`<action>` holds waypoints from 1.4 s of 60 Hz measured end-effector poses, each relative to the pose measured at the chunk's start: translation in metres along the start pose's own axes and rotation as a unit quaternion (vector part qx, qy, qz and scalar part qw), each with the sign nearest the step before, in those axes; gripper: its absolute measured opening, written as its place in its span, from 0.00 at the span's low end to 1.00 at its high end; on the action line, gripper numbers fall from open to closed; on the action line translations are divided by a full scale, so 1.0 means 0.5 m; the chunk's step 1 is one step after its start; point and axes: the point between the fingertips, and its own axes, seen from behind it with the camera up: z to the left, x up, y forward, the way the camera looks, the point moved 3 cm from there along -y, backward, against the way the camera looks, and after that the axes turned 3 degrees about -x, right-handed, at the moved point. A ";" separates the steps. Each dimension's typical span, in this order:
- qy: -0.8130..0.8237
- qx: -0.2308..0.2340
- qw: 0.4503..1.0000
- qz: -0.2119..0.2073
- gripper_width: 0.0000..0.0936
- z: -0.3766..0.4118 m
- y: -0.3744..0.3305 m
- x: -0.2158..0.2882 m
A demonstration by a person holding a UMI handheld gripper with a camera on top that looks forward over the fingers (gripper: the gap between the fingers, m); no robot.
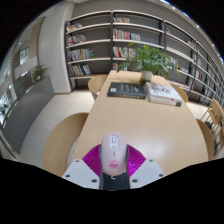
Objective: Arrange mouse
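i have the mouse [114,152] clamped between the fingers [113,163], pink pads pressing its sides, nose pointing ahead and held over the near edge of the pale wooden surface [120,115]. to do this well i judge i should lower it flat, square to the edge, and open only once it rests. there is plenty of bare room ahead; the books [126,90], the box [163,95] and the potted plant [150,60] sit well apart at the far end, chairs beyond
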 end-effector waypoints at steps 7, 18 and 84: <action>-0.002 -0.015 0.999 0.046 0.32 0.003 0.058 -0.103; -0.003 -0.020 0.997 0.073 0.34 -0.005 0.097 -0.177; 0.015 -0.026 0.999 -0.035 0.92 -0.380 -0.346 -0.041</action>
